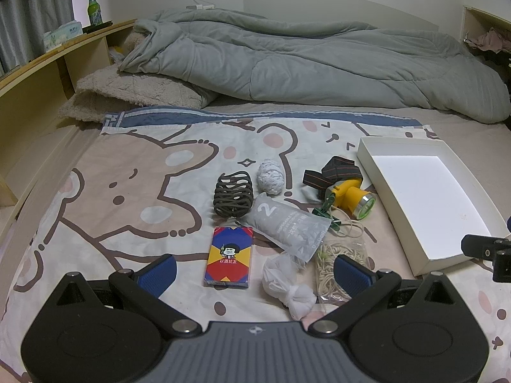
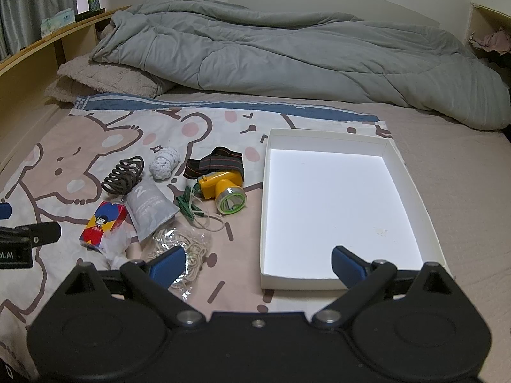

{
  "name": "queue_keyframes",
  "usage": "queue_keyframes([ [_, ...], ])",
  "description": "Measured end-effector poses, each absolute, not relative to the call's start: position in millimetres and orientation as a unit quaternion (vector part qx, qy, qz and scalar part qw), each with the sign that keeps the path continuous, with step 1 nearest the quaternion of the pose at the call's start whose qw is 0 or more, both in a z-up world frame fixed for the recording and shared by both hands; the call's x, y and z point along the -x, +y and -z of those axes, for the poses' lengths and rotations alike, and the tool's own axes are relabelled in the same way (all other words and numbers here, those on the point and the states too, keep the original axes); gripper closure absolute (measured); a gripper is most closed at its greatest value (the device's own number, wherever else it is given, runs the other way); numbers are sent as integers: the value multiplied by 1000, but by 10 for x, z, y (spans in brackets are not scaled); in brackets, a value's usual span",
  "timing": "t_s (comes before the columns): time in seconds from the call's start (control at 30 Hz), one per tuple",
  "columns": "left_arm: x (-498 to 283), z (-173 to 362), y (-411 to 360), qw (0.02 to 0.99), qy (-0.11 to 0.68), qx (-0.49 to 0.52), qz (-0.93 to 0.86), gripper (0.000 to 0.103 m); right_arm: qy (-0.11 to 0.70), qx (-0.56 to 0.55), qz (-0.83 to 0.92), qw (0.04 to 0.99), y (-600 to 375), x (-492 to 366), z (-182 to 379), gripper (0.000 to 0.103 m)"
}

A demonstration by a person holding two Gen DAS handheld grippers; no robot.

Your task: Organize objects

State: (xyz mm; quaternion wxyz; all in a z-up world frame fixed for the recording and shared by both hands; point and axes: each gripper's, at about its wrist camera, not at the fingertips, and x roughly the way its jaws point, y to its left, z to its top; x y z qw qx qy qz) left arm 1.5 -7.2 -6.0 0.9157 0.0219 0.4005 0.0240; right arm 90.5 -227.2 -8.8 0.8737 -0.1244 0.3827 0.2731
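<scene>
We held the left gripper (image 1: pixel 254 271) low over the cartoon sheet (image 1: pixel 95 191) with its jaws spread wide and nothing between them. The card box (image 1: pixel 229 257) lay just ahead between the blue pads (image 1: pixel 158 273), with a knotted white bag (image 1: pixel 289 282) and a packet of rubber bands (image 1: pixel 338 261) near its right finger. Our right gripper (image 2: pixel 258 269) was equally wide and empty, its right finger over the near edge of the white tray (image 2: pixel 412 188). The yellow headlamp (image 2: pixel 223 188), green clip (image 2: pixel 186 206) and grey pouch (image 2: pixel 150 209) lay ahead to its left.
</scene>
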Motion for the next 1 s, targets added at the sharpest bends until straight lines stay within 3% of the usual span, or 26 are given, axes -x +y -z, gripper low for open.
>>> queue_keyframes([
  [0.3, -2, 60, -89, 916, 401, -21, -25, 0, 383, 126, -273, 873, -2275, -901, 92, 4],
  [0.33, 4, 92, -86, 909, 401, 16, -111, 0, 384, 127, -273, 873, -2268, -902, 91, 4],
  [1.0, 7, 138, -121, 908, 403, 18, -111, 0, 385, 132, -273, 872, -2255, -902, 89, 4],
])
